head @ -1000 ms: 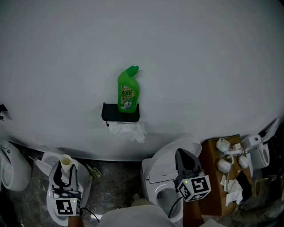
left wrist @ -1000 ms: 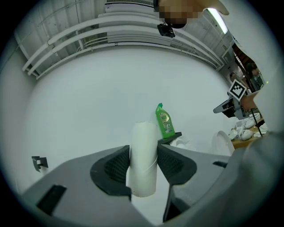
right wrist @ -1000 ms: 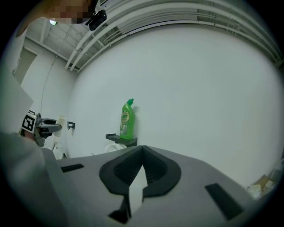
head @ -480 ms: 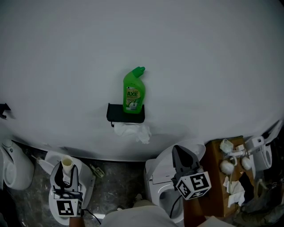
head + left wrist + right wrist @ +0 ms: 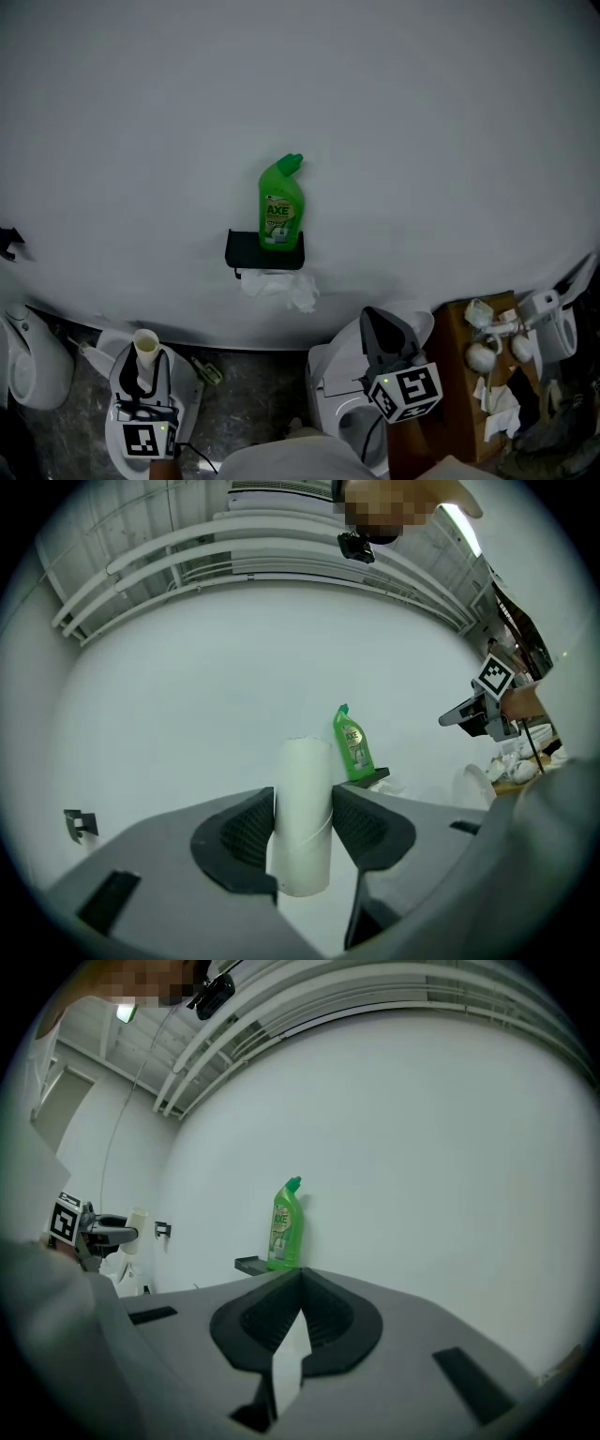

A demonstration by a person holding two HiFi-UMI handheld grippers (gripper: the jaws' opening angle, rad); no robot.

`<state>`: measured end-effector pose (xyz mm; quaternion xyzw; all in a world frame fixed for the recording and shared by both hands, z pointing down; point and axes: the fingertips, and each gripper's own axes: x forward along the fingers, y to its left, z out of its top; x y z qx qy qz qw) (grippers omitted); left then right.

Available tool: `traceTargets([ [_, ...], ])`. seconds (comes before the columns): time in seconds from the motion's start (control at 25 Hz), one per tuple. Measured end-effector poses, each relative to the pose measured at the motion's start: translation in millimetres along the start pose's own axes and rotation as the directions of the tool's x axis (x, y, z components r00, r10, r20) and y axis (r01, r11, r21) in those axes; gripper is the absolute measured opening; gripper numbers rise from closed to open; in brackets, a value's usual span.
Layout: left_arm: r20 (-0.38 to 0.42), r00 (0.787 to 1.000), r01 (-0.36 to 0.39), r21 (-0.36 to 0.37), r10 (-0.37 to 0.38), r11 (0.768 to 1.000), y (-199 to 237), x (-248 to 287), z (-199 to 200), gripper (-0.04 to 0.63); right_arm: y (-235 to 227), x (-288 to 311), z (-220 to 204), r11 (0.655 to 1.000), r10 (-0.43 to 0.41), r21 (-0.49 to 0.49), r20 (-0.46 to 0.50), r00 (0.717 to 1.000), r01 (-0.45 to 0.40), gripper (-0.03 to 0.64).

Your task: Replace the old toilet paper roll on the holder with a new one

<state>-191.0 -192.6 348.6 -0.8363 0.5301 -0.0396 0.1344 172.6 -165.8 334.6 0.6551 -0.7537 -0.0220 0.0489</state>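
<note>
The left gripper (image 5: 302, 825) had its two grey jaws clamped on a pale cardboard toilet-roll tube (image 5: 143, 347), bare of paper. It held the tube upright, with the open top end rising clear above the jaws. This gripper was low at the person's left side, over a white plastic fixture (image 5: 112, 412) on the mottled grey floor, well apart from the wall holder.

The right gripper (image 5: 301, 1275) was closed with its ribbed pads meeting, and nothing was between them. It pointed towards the wall, above the white ceramic toilet (image 5: 336, 373).

On the plain white wall sat the small black metal holder with a flat shelf top (image 5: 251, 251). A green plastic cleaner bottle with a bent neck (image 5: 279, 202) stood upright on that shelf. A crumpled wad of white tissue (image 5: 279, 289) hung just below it, touching the holder's underside.

To the right of the toilet was a brown wooden stand (image 5: 452, 375), cluttered with small white items I could not make out.
</note>
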Motion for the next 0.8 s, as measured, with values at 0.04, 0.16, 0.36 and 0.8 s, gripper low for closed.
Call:
traceTargets([
  [0.04, 0.003, 1.0, 0.003, -0.004, -0.003, 1.0, -1, 1, -1, 0.19, 0, 0, 0, 1.0, -0.001, -0.005, 0.001, 1.0, 0.001, -0.003],
  [0.16, 0.013, 1.0, 0.008, -0.023, -0.008, 1.0, -5, -1, -5, 0.19, 4, 1, -1, 1.0, 0.008, -0.018, 0.005, 1.0, -0.008, -0.003],
  [0.36, 0.013, 1.0, -0.011, -0.027, 0.012, 1.0, -1, -3, -7, 0.19, 11, 6, 1, 1.0, 0.02, -0.022, 0.018, 1.0, -0.019, -0.002],
  [0.8, -0.013, 0.999, -0.037, -0.032, 0.036, 0.999, 6, -12, -16, 0.19, 26, 16, -1, 0.998, 0.053, -0.03, 0.014, 0.998, -0.053, -0.003],
])
